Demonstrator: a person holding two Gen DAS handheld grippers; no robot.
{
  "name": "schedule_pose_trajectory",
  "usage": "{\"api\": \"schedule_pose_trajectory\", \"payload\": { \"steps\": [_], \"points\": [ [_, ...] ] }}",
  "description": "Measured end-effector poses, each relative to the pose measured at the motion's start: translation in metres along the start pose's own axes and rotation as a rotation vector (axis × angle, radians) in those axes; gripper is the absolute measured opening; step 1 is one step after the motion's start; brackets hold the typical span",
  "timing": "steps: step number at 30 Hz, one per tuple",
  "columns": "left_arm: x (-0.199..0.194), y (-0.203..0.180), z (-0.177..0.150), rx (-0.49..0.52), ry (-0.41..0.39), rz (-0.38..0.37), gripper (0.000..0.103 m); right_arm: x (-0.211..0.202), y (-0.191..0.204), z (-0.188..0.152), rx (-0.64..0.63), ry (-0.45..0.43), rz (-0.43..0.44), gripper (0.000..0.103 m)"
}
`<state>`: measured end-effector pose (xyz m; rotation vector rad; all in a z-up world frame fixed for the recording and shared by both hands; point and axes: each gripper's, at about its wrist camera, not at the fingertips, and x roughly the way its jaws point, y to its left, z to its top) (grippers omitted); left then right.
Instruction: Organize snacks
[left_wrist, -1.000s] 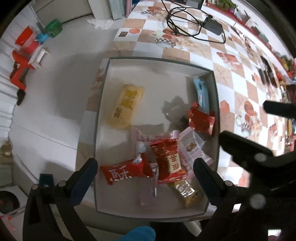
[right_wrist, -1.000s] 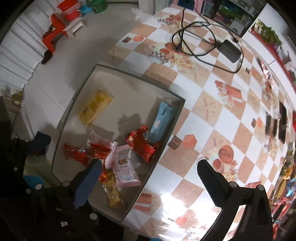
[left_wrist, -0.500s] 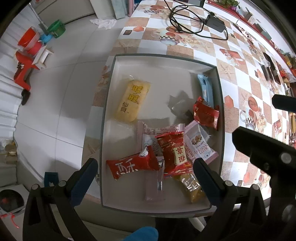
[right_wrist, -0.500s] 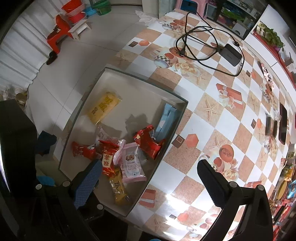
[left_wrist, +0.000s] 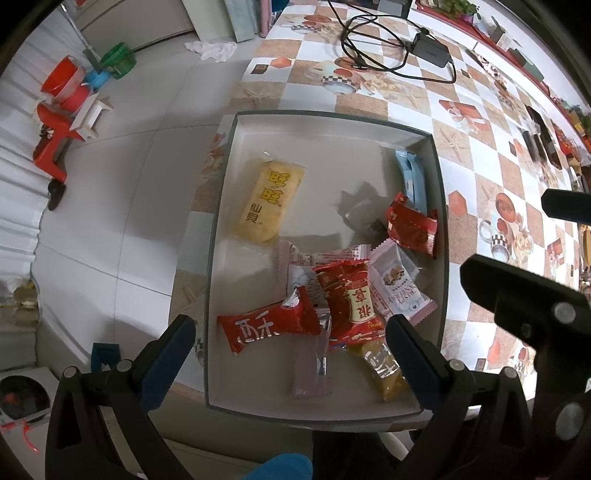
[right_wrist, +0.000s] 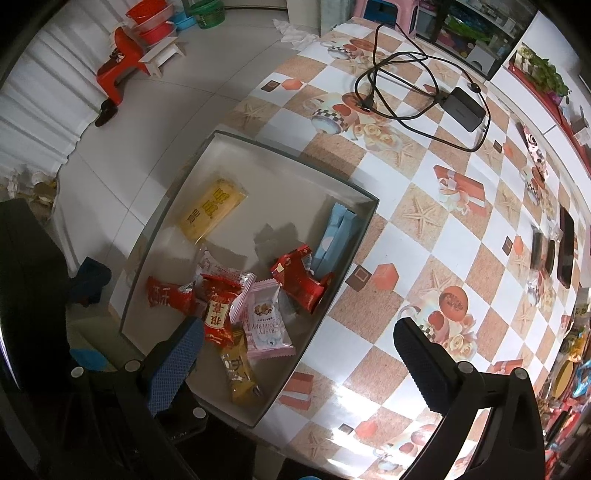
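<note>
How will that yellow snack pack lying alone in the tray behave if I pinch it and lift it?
The yellow snack pack looks puffed and flat-lying, so it is probably light and will not roll. Its glossy film may slip or crinkle between the jaws. The contents may be brittle, so a hard squeeze could crack them. It lies apart from the pile in the tray, so nothing should drag along.
</note>
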<state>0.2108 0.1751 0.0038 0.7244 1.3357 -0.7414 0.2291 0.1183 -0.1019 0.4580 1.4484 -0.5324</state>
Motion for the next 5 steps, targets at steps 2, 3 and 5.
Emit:
{"api": "schedule_pose_trajectory", "payload": {
  "steps": [2, 3, 5],
  "points": [
    [-0.0021, 0.0005, -0.0012, 0.001, -0.015, -0.005, 0.103, 0.0004, -0.0007, 0.0007, 0.003, 0.001, 0.001, 0.103],
    [-0.0042, 0.001, -0.0018, 0.002, -0.028, -0.01, 0.103, 0.0003, -0.0001, 0.0001, 0.0, 0.002, 0.001, 0.103],
    [-0.006, 0.0022, -0.0024, -0.002, -0.037, -0.024, 0.103, -0.0003, 0.0009, -0.0013, -0.005, 0.003, 0.001, 0.103]
  ]
}}
